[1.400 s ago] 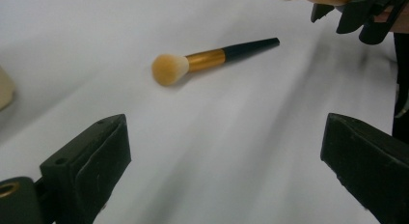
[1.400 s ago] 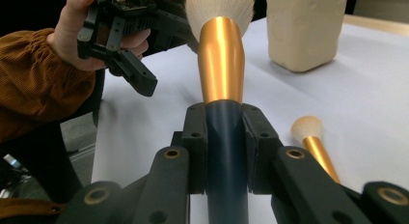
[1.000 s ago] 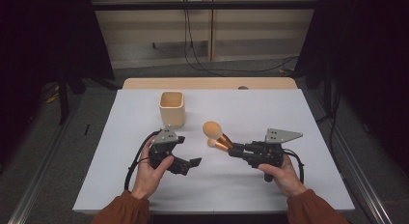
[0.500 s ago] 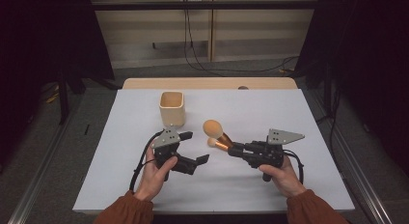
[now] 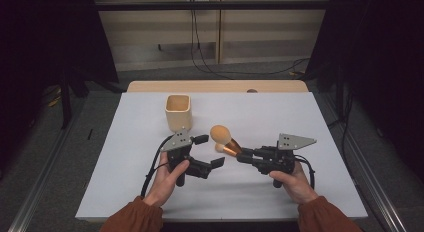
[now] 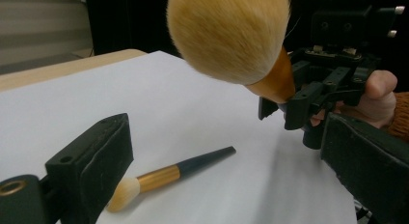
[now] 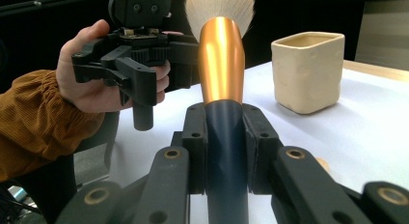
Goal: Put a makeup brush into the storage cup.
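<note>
Looking from the high view, the right gripper clamps the big brush, whose head tilts up toward the cup. The left gripper gapes empty, nearer the cup. Its own view shows the small brush lying flat between its spread jaws. The right gripper view shows the handle pinched.

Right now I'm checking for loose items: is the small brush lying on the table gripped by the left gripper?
No, the small brush lies free on the table between the left gripper's open jaws.
</note>
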{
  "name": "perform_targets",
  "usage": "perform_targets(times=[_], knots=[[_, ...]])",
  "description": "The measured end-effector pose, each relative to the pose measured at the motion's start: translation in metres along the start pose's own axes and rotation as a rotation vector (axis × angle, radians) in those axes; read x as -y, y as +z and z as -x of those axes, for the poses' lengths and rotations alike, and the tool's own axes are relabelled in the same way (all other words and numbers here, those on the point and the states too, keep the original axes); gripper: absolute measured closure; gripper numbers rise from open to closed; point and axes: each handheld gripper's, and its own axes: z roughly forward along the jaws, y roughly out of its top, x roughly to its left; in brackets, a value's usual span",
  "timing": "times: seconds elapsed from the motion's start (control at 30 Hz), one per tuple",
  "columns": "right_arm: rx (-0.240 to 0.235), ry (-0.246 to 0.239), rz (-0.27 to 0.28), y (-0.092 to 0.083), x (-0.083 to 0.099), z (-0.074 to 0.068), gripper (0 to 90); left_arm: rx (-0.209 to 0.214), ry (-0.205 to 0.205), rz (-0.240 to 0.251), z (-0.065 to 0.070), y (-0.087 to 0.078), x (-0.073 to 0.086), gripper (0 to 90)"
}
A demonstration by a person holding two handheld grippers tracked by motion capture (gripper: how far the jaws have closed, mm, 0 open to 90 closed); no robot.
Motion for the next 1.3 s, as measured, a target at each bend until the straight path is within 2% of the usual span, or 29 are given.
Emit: perform_targets(times=[0.37, 0.5, 0.57, 0.63, 0.67, 0.87, 0.93, 1.07, 1.13, 1.2, 1.3], knots=[[-0.017, -0.017, 0.035, -0.002, -0.001, -0.002, 74.0, 0.028, 0.034, 0.033, 0.008, 0.009, -0.009, 3.1], [-0.021, -0.022, 0.04, -0.001, -0.001, -0.001, 74.0, 0.059, 0.022, 0.05, 0.009, 0.011, -0.012, 3.1], [-0.023, -0.034, 0.052, -0.001, 0.0, -0.002, 74.1, 0.063, 0.042, 0.057, 0.01, 0.012, -0.013, 3.7], [-0.03, -0.035, 0.059, -0.001, -0.001, -0.003, 74.0, 0.034, 0.079, 0.055, 0.013, 0.014, -0.013, 4.7], [-0.033, -0.039, 0.062, -0.001, -0.001, -0.003, 74.0, 0.049, 0.073, 0.056, 0.013, 0.014, -0.013, 5.5], [-0.046, -0.055, 0.063, 0.0, 0.001, -0.003, 74.0, 0.084, 0.073, 0.074, 0.013, 0.018, -0.012, 18.6], [-0.052, -0.059, 0.066, 0.001, 0.001, -0.003, 74.0, 0.105, 0.052, 0.084, 0.011, 0.019, -0.012, 22.2], [-0.058, -0.062, 0.071, 0.001, 0.001, -0.004, 74.0, 0.139, 0.036, 0.111, 0.01, 0.02, -0.01, 31.7], [-0.063, -0.062, 0.072, 0.001, 0.001, -0.004, 74.0, 0.141, 0.037, 0.117, 0.011, 0.021, -0.009, 35.6], [-0.064, -0.064, 0.07, 0.001, 0.001, -0.004, 74.0, 0.155, 0.012, 0.133, 0.009, 0.021, -0.007, 37.8], [-0.065, -0.063, 0.065, 0.001, 0.002, -0.005, 74.0, 0.17, 0.0, 0.145, 0.007, 0.02, -0.007, 42.2]])
